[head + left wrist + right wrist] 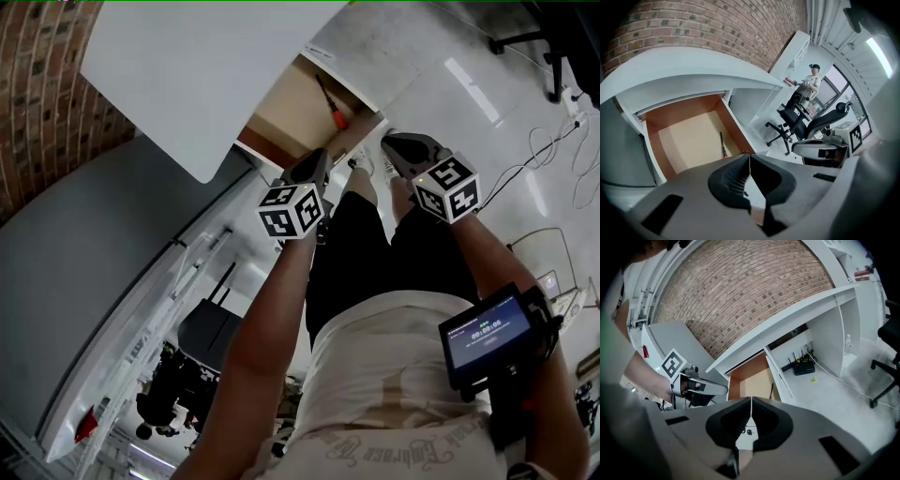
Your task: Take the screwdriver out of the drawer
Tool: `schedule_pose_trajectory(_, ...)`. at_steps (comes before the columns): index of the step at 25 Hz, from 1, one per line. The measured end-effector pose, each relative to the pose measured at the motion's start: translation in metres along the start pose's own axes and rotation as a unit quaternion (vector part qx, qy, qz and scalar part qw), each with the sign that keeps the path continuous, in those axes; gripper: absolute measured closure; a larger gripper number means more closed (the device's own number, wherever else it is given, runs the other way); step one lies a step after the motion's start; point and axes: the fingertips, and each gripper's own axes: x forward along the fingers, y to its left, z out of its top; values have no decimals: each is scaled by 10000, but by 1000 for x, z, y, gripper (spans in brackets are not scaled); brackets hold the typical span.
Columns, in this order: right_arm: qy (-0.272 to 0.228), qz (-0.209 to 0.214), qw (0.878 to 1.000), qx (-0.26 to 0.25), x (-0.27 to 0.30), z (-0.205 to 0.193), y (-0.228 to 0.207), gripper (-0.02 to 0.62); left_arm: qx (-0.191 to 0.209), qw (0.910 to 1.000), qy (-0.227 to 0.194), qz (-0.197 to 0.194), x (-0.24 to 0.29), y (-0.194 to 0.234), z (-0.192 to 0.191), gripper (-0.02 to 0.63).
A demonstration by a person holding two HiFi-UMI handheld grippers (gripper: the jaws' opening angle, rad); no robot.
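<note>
The drawer [286, 117] under the white desk top [187, 75] stands pulled out, its wooden floor bare except for the screwdriver [335, 114], which has a black shaft and an orange handle and lies near the drawer's right side. My left gripper [320, 157] hovers just before the drawer's front edge, jaws shut and empty. My right gripper [391, 142] is beside it to the right, over the floor, also shut and empty. The left gripper view looks into the drawer [689, 136] at the screwdriver [722, 143]. The right gripper view shows the screwdriver [771, 391] and the left gripper [701, 389].
A brick wall [717, 28] backs the desk. Black office chairs [792, 124] and a person [806, 86] stand farther off. A black router [804, 366] sits in the open space under the desk, and cables [539, 150] lie on the white floor.
</note>
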Motion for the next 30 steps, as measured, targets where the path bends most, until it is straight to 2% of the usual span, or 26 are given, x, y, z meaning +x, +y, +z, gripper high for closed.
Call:
schedule_pose_trajectory(6,-196,17,9983,554,13,2,-15,571,-5,9994,347,31,31,18,-1,583)
schedule_pose_trajectory(16,-394,38,9965,732,34,-2,-33,571,185,9968,775,86,71,39,-14,581)
schedule_pose_trajectory(19,-432,-32,9962,758,32,-3,-37,571,217,9955,922,11,81,40,-16,494)
schedule_pose_trajectory(28,-528,-199,9942,910,26,-3,-45,571,263,9927,1180,17,97,44,-10,367)
schedule_pose_trajectory(30,-548,-214,9939,929,25,-2,-46,571,210,9922,1225,23,100,46,-11,357)
